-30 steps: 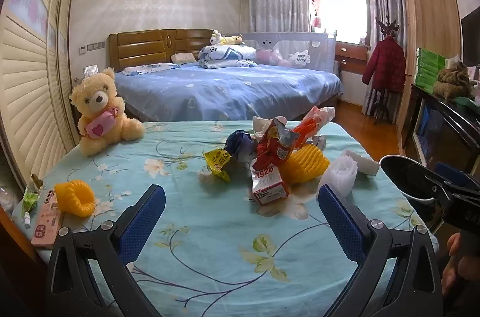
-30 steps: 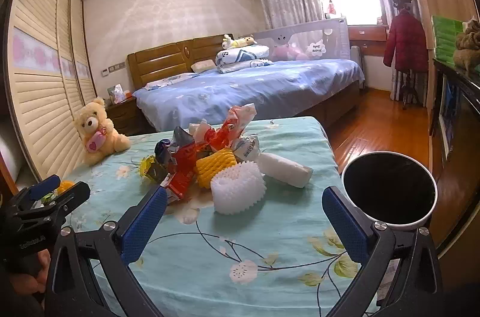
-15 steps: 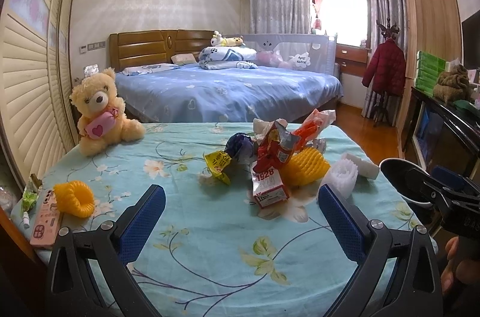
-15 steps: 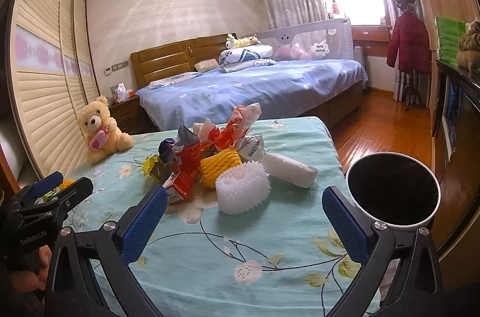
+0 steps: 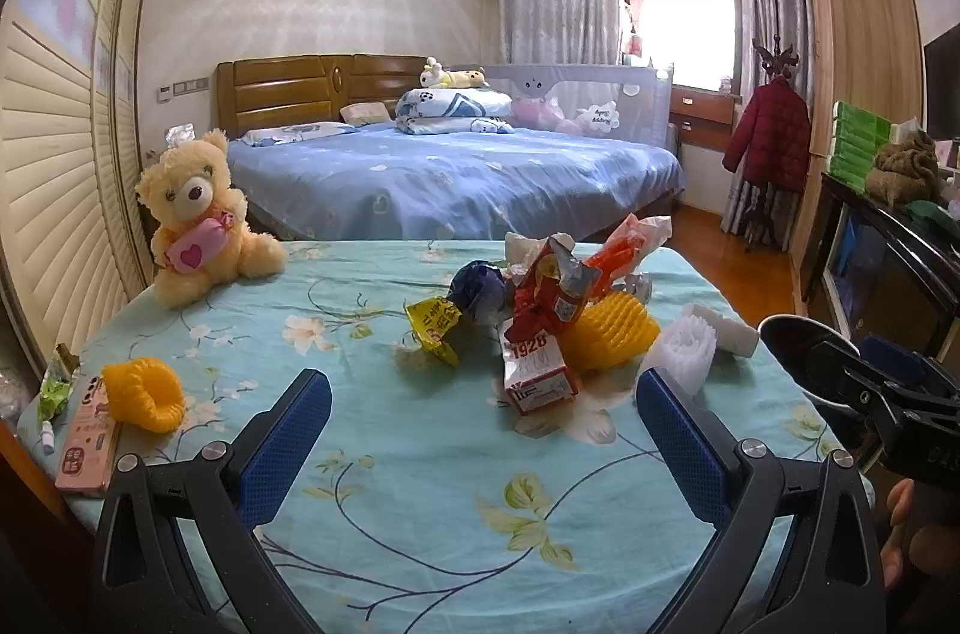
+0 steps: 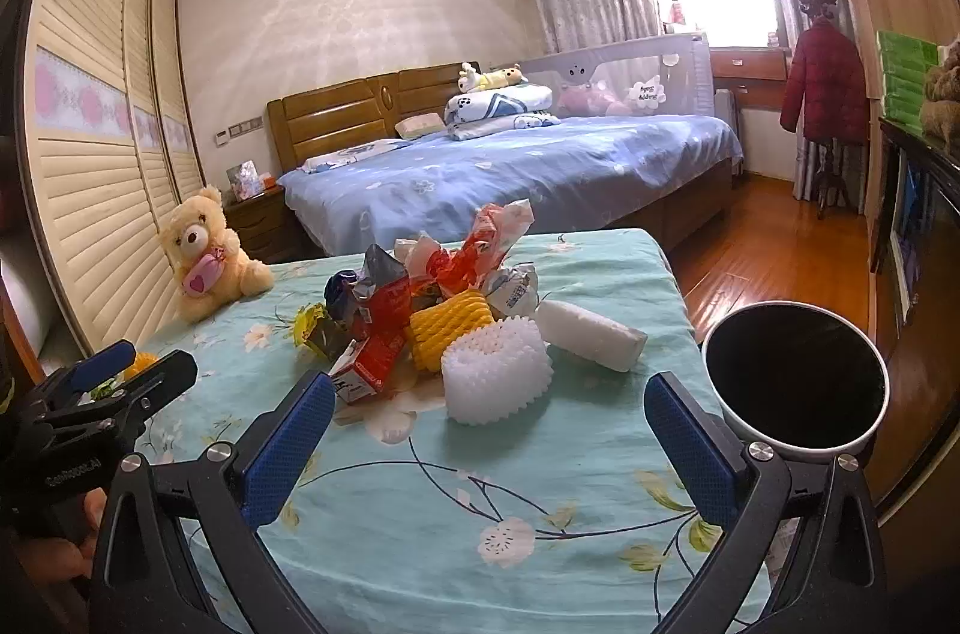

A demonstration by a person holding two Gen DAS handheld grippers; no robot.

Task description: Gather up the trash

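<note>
A heap of trash sits mid-table: a red carton, yellow foam net, white foam net, white roll, yellow wrapper and red-orange wrappers. Another yellow net lies near the table's left edge. My left gripper hovers open over the near cloth, short of the heap. My right gripper is open too, just before the white net. A white-rimmed bin stands by the table's right side.
A teddy bear sits at the far left corner. A pink phone and a green wrapper lie at the left edge. A bed stands behind the floral-clothed table; a dark cabinet stands right.
Both grippers have drifted slightly; the views shifted a little, the heap sitting a bit farther right in the right wrist view. Nothing was taken hold of.
</note>
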